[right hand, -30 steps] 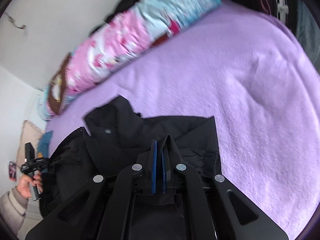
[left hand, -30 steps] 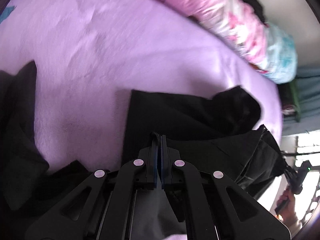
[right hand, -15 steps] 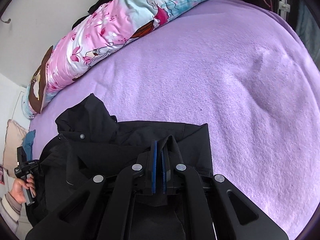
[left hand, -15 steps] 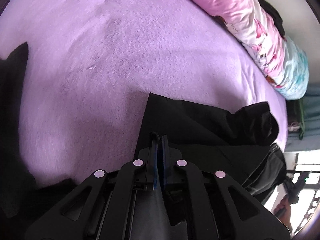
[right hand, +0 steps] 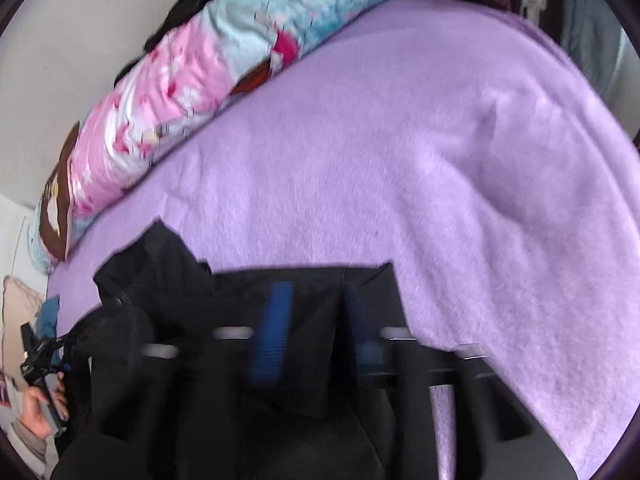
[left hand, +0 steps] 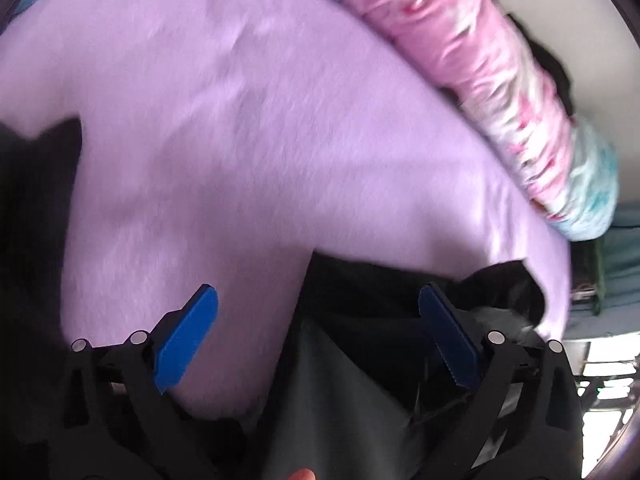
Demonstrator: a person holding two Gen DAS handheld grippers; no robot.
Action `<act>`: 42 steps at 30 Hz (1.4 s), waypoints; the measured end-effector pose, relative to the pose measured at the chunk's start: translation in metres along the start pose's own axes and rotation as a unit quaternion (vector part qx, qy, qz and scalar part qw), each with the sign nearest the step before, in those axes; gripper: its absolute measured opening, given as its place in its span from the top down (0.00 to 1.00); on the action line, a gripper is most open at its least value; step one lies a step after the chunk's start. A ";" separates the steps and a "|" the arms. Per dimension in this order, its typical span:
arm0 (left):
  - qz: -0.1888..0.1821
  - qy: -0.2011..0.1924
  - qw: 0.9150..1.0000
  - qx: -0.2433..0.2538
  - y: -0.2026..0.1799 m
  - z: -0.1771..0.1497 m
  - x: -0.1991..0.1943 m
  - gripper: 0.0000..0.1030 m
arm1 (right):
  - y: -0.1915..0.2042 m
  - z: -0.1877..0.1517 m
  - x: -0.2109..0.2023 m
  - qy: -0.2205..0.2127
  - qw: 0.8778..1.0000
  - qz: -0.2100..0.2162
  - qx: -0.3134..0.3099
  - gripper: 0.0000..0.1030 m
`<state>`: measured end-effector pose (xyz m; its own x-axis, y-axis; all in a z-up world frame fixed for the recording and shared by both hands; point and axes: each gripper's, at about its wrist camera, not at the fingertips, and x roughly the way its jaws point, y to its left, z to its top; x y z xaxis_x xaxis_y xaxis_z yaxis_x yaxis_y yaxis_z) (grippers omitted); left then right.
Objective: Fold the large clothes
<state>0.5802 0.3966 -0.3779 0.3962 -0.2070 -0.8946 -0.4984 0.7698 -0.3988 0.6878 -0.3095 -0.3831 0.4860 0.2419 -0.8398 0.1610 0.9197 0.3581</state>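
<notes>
Both my left tongs [left hand: 316, 340] and right tongs [right hand: 316, 336] have just sprung wide, empty; the black jacket [right hand: 280, 296] lies folded over mid-bed [right hand: 440, 160], hood still untidy.

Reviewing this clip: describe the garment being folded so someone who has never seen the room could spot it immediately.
Start at the bed, covered by a lilac fleece blanket with a long pink and blue cartoon-print pillow along the wall. At the near edge lies the black jacket, directly under the camera. It is the only large dark item spread on the lilac, with a hood or collar bunched at one end.
</notes>
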 end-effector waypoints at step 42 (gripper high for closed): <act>0.136 -0.100 0.926 0.337 -0.072 -0.249 0.050 0.06 | 0.100 -0.112 0.008 0.048 0.825 -0.117 -0.551 0.96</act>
<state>0.4441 0.1805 -0.4440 0.4957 0.1139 -0.8610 -0.0336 0.9931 0.1120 0.6111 -0.1810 -0.3996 0.4728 -0.0067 -0.8812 -0.6643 0.6543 -0.3614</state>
